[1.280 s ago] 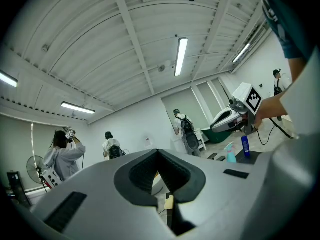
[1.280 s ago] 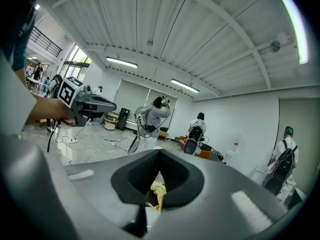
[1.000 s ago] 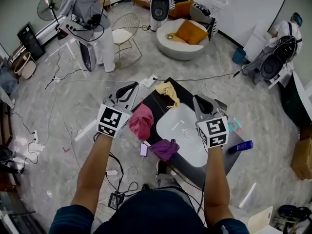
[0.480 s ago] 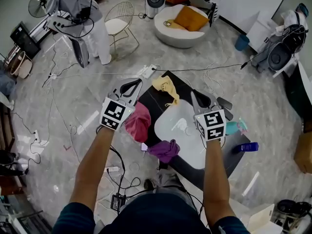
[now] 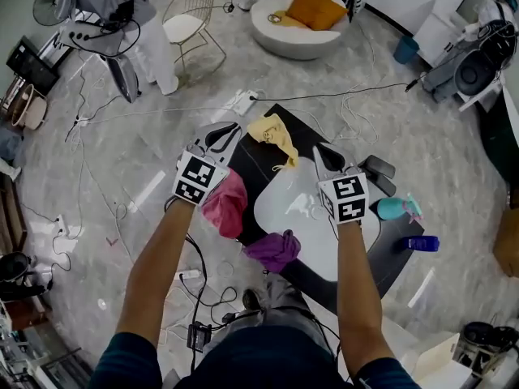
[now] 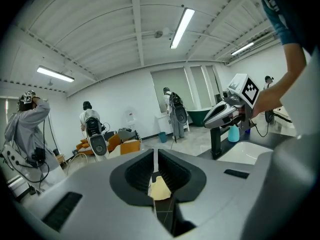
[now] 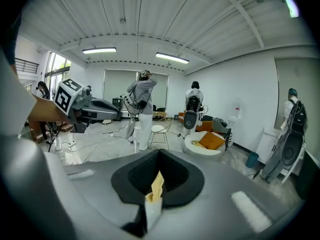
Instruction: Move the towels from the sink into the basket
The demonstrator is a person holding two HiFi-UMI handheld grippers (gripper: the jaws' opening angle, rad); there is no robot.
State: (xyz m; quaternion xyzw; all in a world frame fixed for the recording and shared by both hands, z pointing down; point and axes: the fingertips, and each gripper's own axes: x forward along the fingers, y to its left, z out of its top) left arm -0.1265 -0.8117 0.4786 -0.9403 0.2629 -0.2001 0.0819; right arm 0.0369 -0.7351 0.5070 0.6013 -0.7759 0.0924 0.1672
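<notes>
Over the black counter's [image 5: 253, 162] left edge the left gripper [image 5: 225, 131] hovers, jaws pressed together, hiding part of the pink towel [image 5: 229, 211]. The purple towel [image 5: 274, 250] lies at the sink's [image 5: 281, 207] near rim. The right gripper [image 5: 323, 151], jaws likewise together, covers the basin's middle.

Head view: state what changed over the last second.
The left gripper and right gripper moved forward and down toward the sink, jaws shut and empty. Nothing was grasped or released. The pink towel, purple towel and yellow towel stayed put.
</notes>
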